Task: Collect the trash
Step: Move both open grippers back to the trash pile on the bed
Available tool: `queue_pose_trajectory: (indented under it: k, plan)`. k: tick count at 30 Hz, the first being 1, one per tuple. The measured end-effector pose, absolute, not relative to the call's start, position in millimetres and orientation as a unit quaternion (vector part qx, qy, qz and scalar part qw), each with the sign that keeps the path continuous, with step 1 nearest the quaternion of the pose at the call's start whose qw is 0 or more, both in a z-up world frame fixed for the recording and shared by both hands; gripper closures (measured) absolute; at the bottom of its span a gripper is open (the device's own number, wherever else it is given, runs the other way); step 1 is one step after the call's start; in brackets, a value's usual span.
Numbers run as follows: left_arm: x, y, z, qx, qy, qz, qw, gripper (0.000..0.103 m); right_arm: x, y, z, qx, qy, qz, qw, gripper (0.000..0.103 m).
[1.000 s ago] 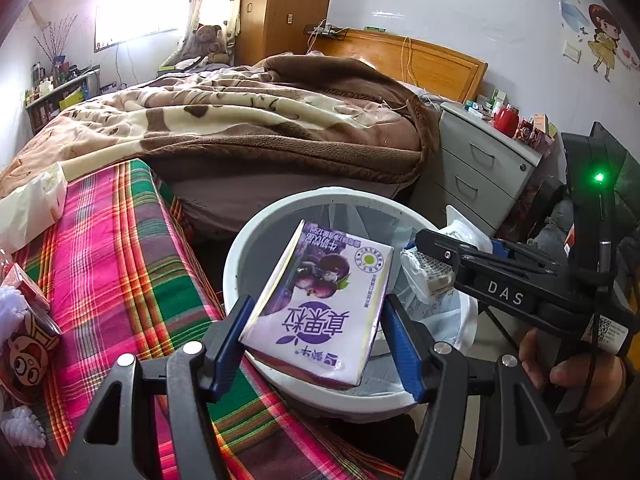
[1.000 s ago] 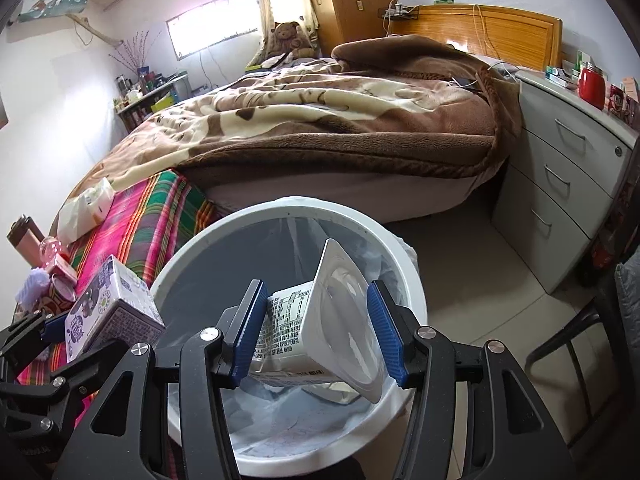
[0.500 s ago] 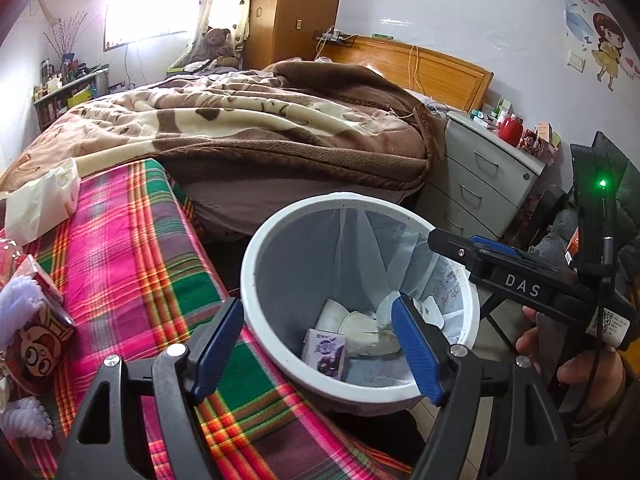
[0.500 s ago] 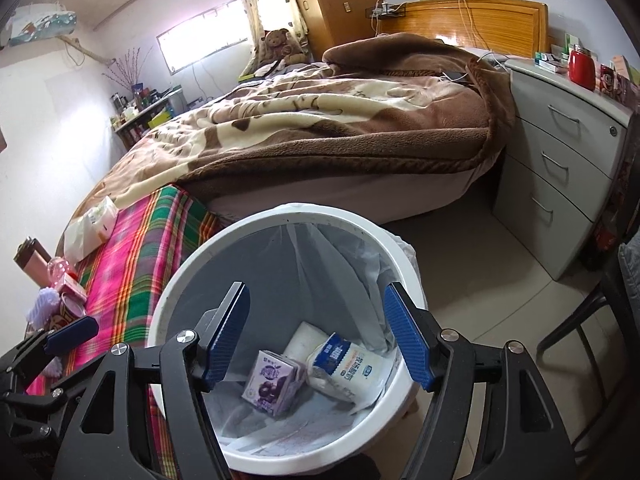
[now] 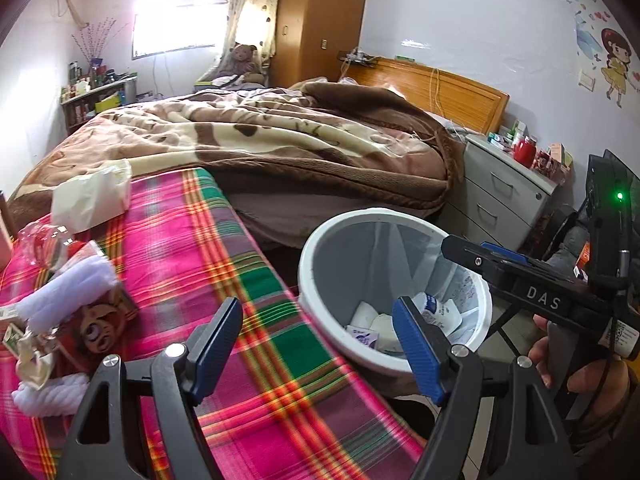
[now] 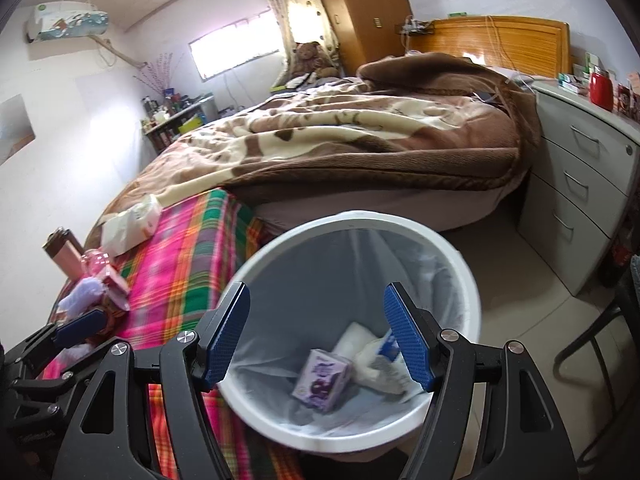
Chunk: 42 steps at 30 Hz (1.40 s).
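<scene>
A white bin point(image 5: 320, 240) point(image 6: 360, 216) with a clear liner stands beside the plaid-covered table point(image 5: 224, 248). At its bottom lie a purple drink carton point(image 6: 322, 380) point(image 5: 362, 336) and a white milk carton point(image 6: 380, 360) point(image 5: 438, 312). My right gripper point(image 6: 316, 312) hangs open and empty over the bin's mouth. Just left of the bin, my left gripper point(image 5: 316, 332) is open and empty above the table's edge. In the left wrist view the right gripper point(image 5: 472, 252) reaches over the bin's far rim, held by a hand point(image 5: 592, 380).
Wrappers and a snack pack point(image 5: 92, 328) lie on the table's left side, with a tissue pack point(image 5: 92, 196) farther back. A bed with a brown blanket point(image 5: 280, 136) is behind, and a grey drawer unit point(image 6: 580, 184) to the right. A chair leg point(image 6: 592, 332) stands right of the bin.
Both grippers opened and their cartons fell into the bin. My left gripper then swung left from over the bin to above the plaid table. The right one backed off slightly.
</scene>
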State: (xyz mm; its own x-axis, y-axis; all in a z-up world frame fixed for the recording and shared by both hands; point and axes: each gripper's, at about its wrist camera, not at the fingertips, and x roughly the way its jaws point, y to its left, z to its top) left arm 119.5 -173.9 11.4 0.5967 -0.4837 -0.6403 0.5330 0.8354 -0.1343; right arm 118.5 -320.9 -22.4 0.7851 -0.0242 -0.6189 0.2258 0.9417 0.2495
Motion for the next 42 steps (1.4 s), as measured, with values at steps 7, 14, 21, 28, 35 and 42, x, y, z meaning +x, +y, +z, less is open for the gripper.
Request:
queue_pose_trajectory:
  k: [7, 14, 21, 28, 35, 42]
  plan:
    - [117, -138, 15, 0.022, 0.334, -0.257, 0.907, 0.024, 121, -294, -20, 0.15, 0.315, -0.04, 0.936, 0.032]
    - [120, -94, 11, 0.002, 0.333, -0.218, 0.918, 0.024, 128, -263, -24, 0.143, 0.32, -0.009, 0.937, 0.032]
    - [121, -47, 3, -0.014, 0.338, -0.17, 0.925, 0.023, 138, -231, -30, 0.127, 0.333, 0.025, 0.934, 0.032]
    - [121, -4, -9, -0.03, 0.352, -0.13, 0.927, 0.023, 150, -200, -28, 0.106, 0.338, 0.054, 0.933, 0.032]
    - [125, 32, -26, -0.036, 0.372, -0.09, 0.923, 0.021, 170, -163, -25, 0.068, 0.342, 0.096, 0.932, 0.032]
    - [135, 51, -34, -0.03, 0.386, -0.078, 0.919, 0.021, 186, -128, -19, 0.017, 0.334, 0.133, 0.933, 0.032]
